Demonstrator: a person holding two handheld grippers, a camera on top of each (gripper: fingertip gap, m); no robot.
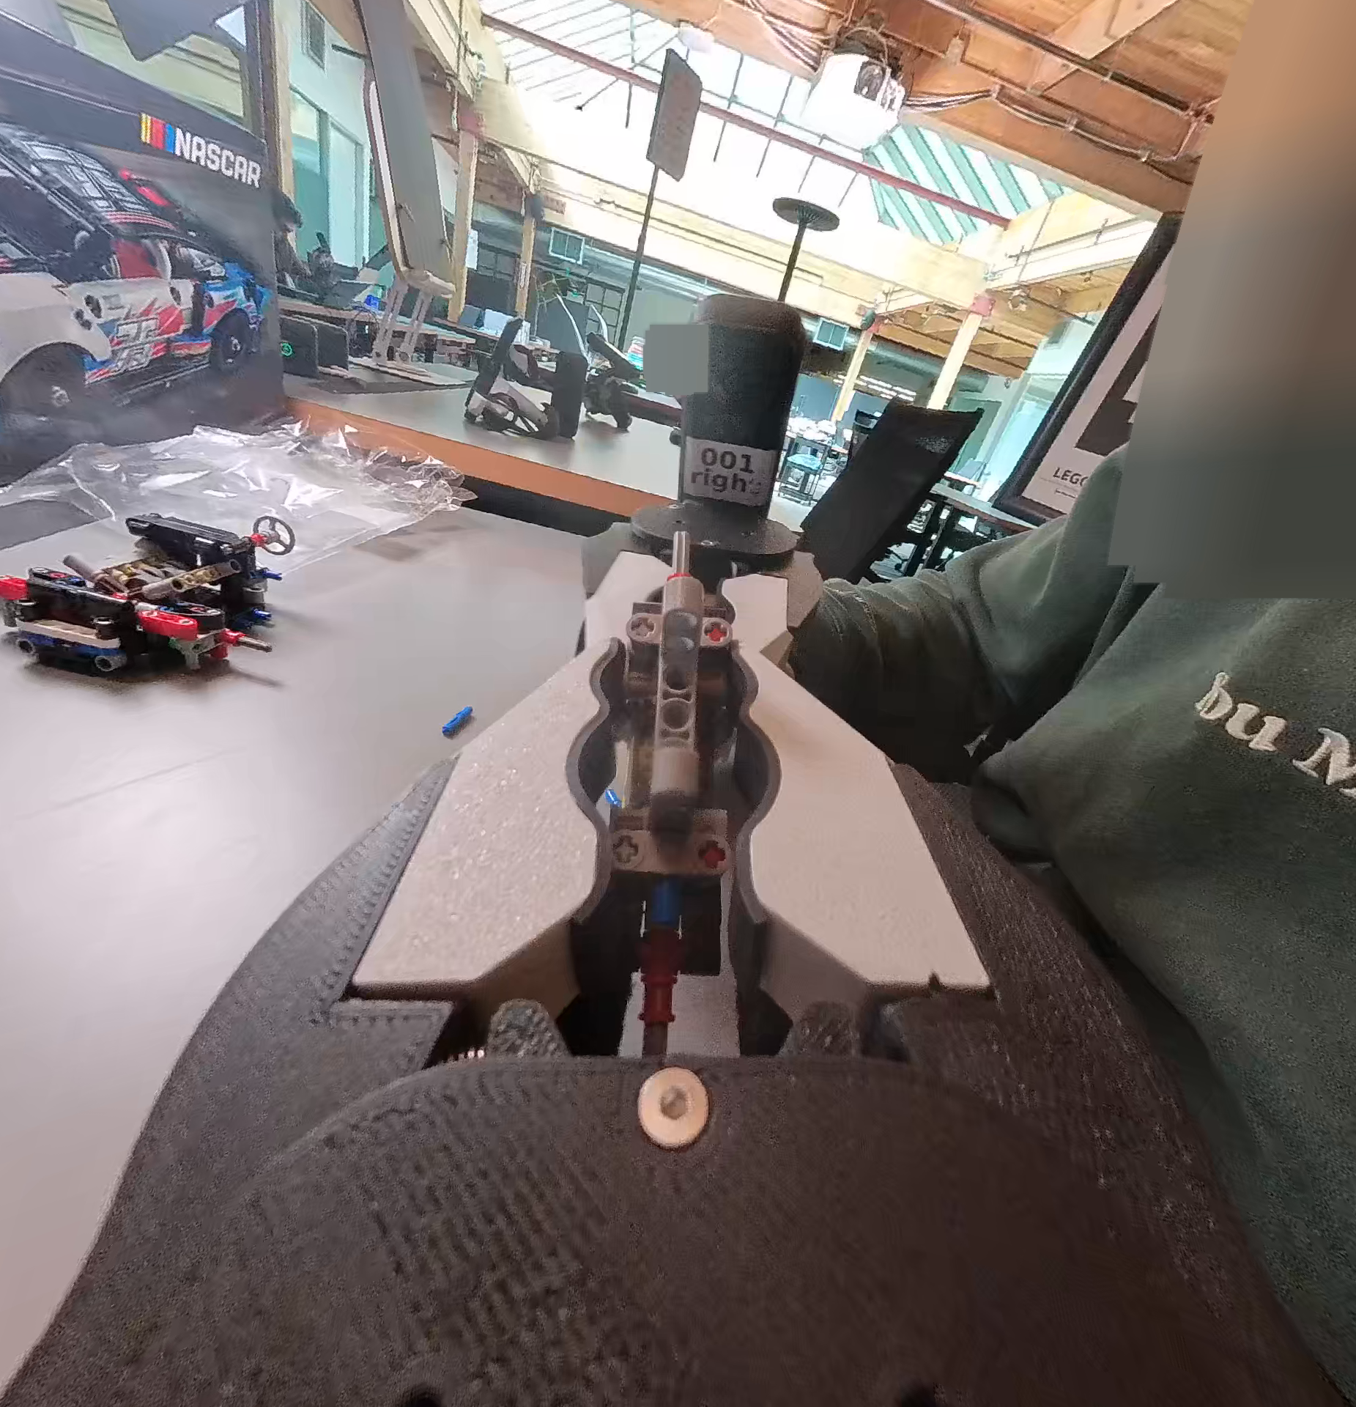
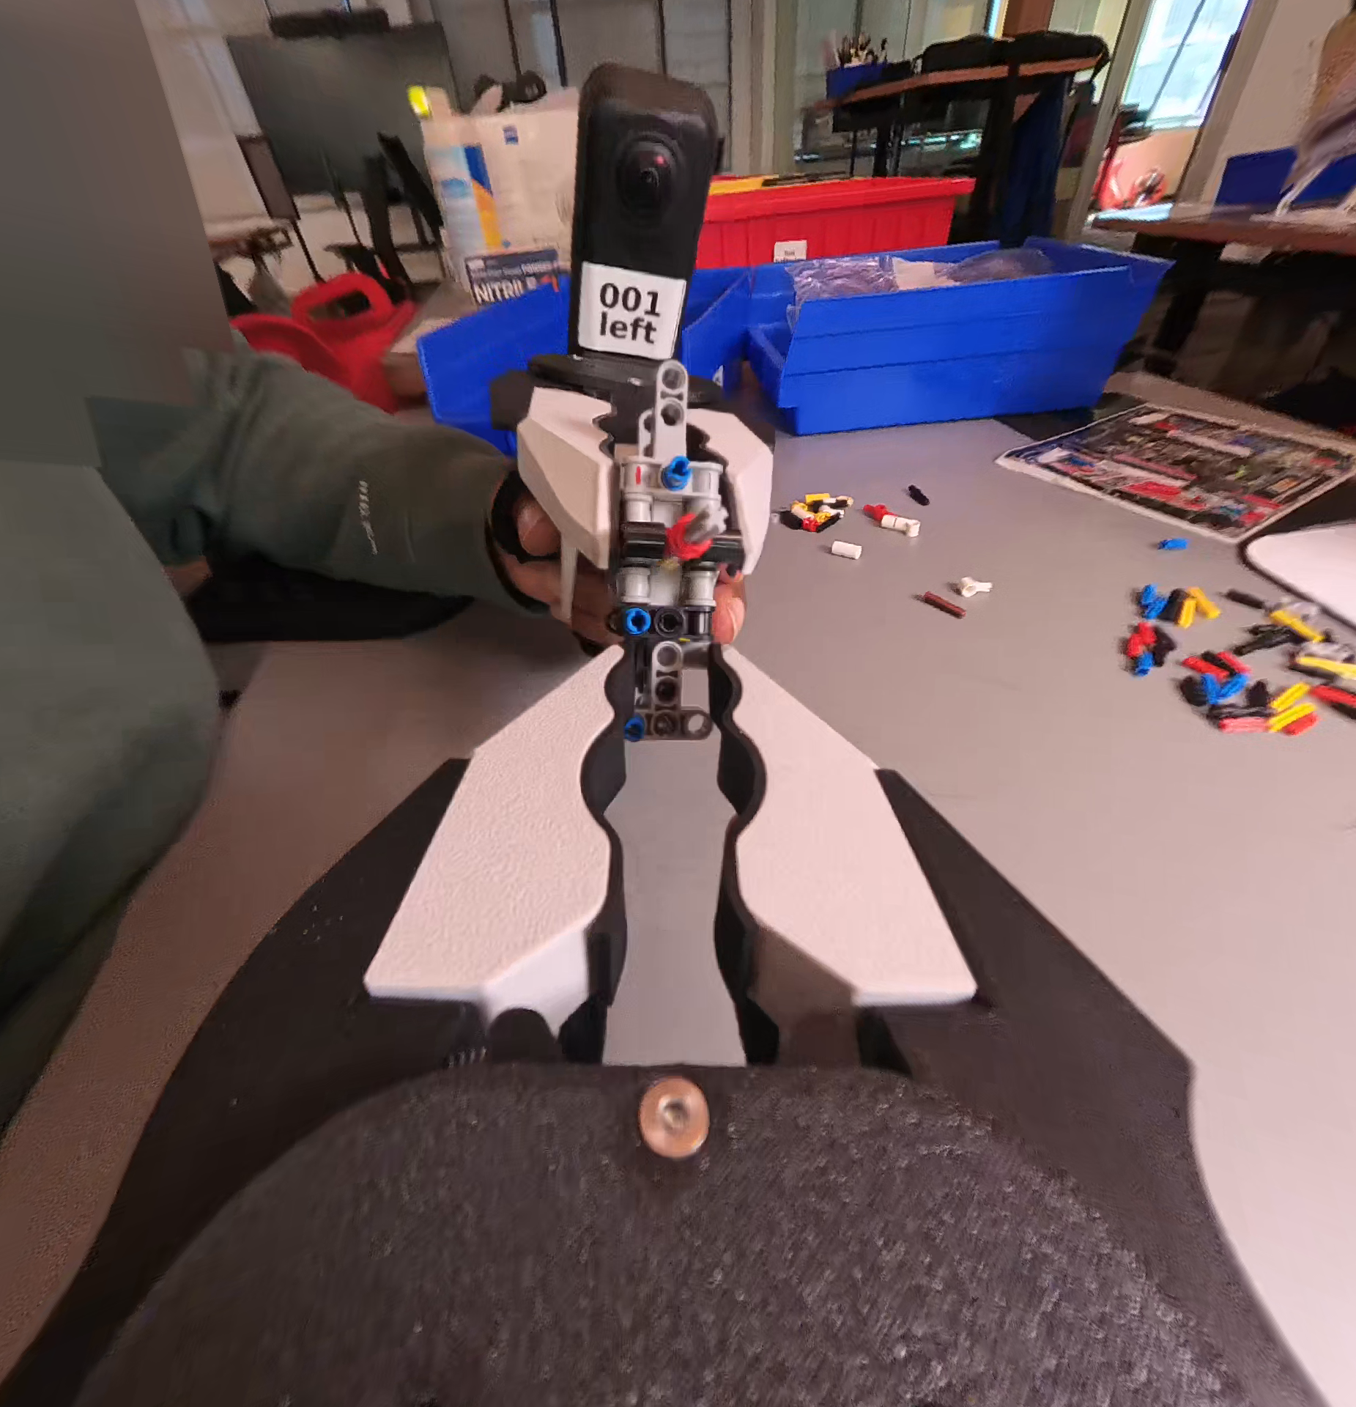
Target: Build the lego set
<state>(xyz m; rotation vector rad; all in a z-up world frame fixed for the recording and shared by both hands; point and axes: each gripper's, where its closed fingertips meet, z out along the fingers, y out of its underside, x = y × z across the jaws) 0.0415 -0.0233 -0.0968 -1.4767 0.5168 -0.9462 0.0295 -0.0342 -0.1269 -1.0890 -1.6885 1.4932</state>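
Above bare grey table (image 2: 964,875), both hand-held grippers (image 1: 678,609) (image 2: 663,685) clamp one grey brick assembly (image 2: 667,533).

Near end of the grey brick assembly (image 1: 668,826) in the left wrist view is out of focus, its red axle running down behind the gripper body. Toy car model (image 1: 138,598) too small to make out parts. Loose coloured pins (image 2: 1261,670) motion-blurred, far ones cut by right edge. Printed sheet (image 2: 1184,468) also cropped, details unreadable.
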